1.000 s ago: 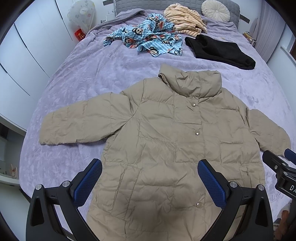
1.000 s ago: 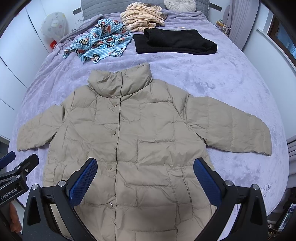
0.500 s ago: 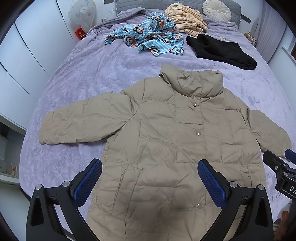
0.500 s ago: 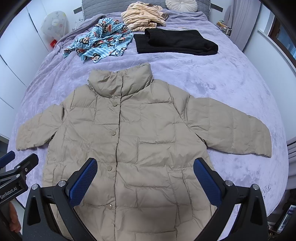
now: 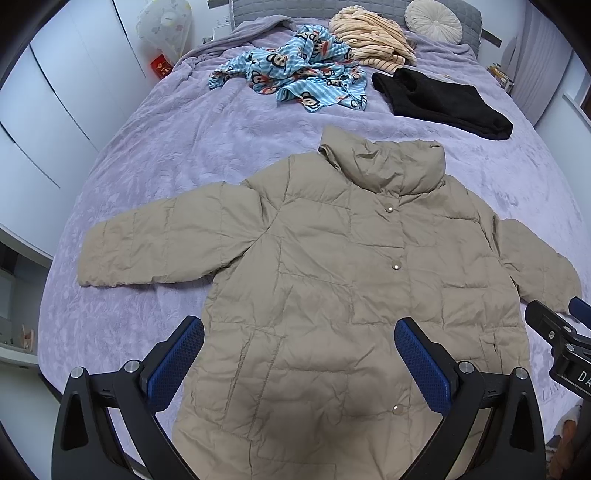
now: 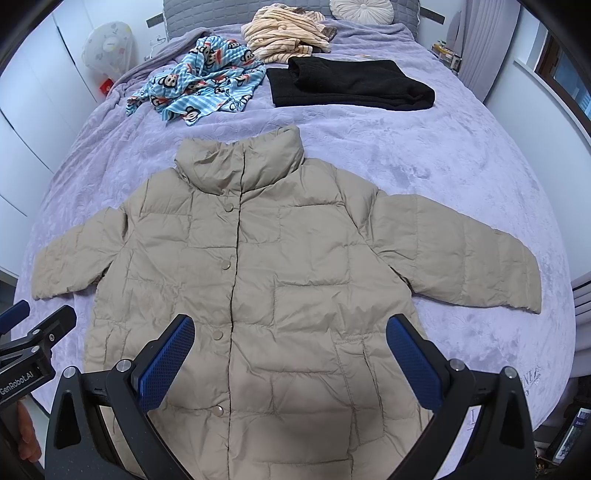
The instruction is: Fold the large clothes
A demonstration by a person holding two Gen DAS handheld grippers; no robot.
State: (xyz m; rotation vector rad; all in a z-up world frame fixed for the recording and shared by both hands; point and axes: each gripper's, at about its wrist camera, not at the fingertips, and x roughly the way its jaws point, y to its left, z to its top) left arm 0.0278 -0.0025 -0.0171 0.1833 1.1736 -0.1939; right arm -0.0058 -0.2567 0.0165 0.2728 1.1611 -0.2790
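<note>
A: Status?

B: Puffer jacket [image 5: 332, 280] lies flat on the bed [image 5: 177, 147], front up, snaps closed, both sleeves out to the sides, collar pointing away from me. No fold made yet, so I'd call this the pre-grasp step.

A: Grippers?

B: Left gripper [image 5: 299, 363] spread wide, holding nothing, hanging above the hem. Right gripper [image 6: 290, 360] same: jaws wide apart, empty, above the lower front.

A: Next move?

B: My guess: take the sleeves first. Left sleeve [image 5: 162, 240] and right sleeve [image 6: 461, 254] each need a pinch at the cuff, then a carry across the chest. The fill is thick, so bite deep or it slips.

A: Clutter?

B: Blue cartoon-print garment [image 6: 199, 92], striped garment [image 6: 284, 33] and black garment [image 6: 347, 85] near the headboard, well apart from the jacket.
</note>
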